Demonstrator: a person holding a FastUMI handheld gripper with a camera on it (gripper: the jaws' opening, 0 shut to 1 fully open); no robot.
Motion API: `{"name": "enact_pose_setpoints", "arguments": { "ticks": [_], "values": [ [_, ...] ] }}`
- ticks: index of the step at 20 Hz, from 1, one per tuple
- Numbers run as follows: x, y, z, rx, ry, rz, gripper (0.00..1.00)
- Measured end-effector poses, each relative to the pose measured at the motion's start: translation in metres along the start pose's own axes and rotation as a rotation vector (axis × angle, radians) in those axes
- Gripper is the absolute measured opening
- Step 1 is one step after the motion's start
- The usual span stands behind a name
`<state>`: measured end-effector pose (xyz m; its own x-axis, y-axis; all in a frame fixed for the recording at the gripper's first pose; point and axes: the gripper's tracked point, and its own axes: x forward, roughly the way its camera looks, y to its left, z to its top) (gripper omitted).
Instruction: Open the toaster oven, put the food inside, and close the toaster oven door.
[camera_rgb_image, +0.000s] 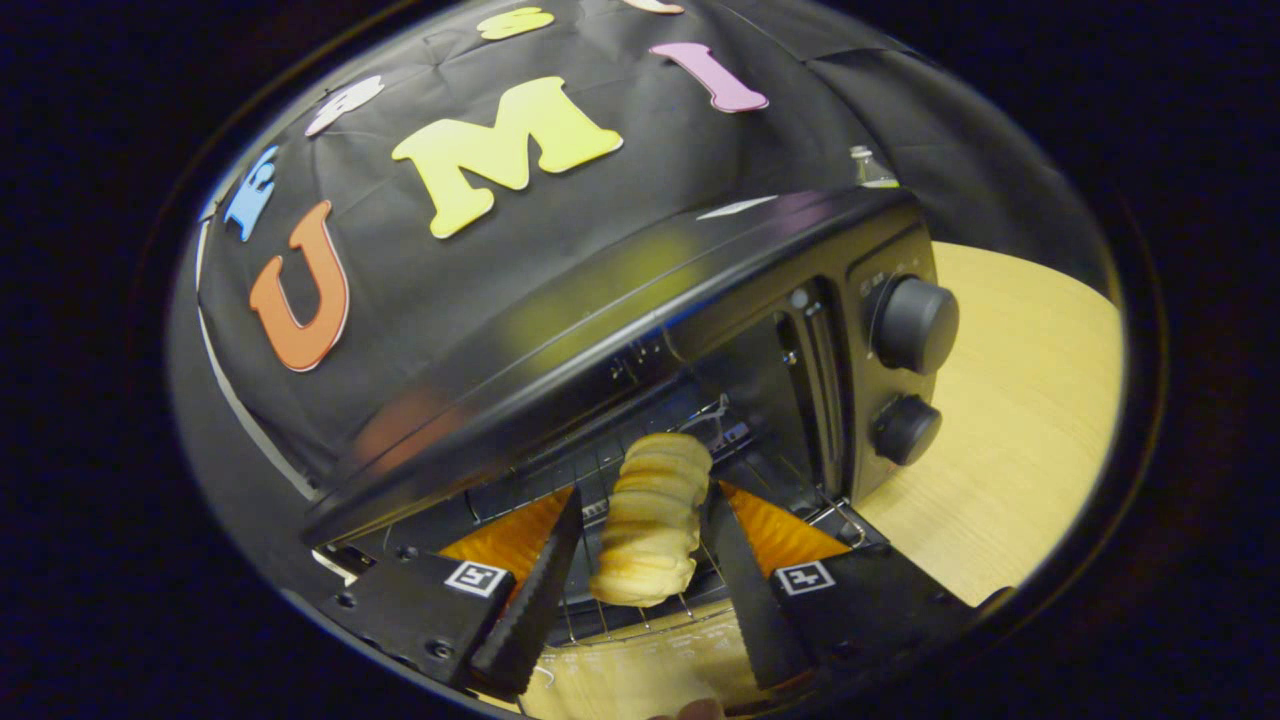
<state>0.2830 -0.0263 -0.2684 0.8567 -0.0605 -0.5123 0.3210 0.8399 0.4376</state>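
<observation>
No word or number can be read. The gripper (646, 491) carries two square black-and-white coded markers, one at the base of each finger, the left marker (477, 577) and the right marker (805, 577); they are patterns, not letters. Its fingers stand apart, either side of the bread roll (650, 520). On the toaster oven (600, 330), small pale marks beside the upper knob (915, 325) and a white sticker (737, 207) on its top are too small to make out.
</observation>
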Motion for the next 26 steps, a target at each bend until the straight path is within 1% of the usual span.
{"name": "enact_pose_setpoints", "arguments": {
  "ticks": [2,3,5,7,11,13,15,17,19,21,26],
  "values": [
    [-0.011,0.008,0.003,-0.019,-0.006,0.026,0.96],
    [-0.02,0.009,0.007,-0.037,-0.013,0.034,1.0],
    [-0.031,0.008,-0.001,-0.072,0.015,0.036,1.0],
    [-0.051,0.008,-0.012,-0.106,0.037,0.061,1.0],
    [-0.108,0.007,-0.024,-0.201,0.027,0.115,1.0],
    [-0.135,0.005,-0.035,-0.277,0.061,0.127,1.0],
    [-0.161,0.002,-0.037,-0.358,0.054,0.13,1.0],
    [-0.182,0.003,-0.046,-0.401,0.056,0.158,1.0],
    [-0.194,-0.004,-0.056,-0.429,0.079,0.168,1.0],
    [-0.2,-0.017,-0.068,-0.459,0.109,0.155,1.0],
    [-0.195,-0.045,-0.112,-0.498,0.227,0.122,1.0]
  ]
}}
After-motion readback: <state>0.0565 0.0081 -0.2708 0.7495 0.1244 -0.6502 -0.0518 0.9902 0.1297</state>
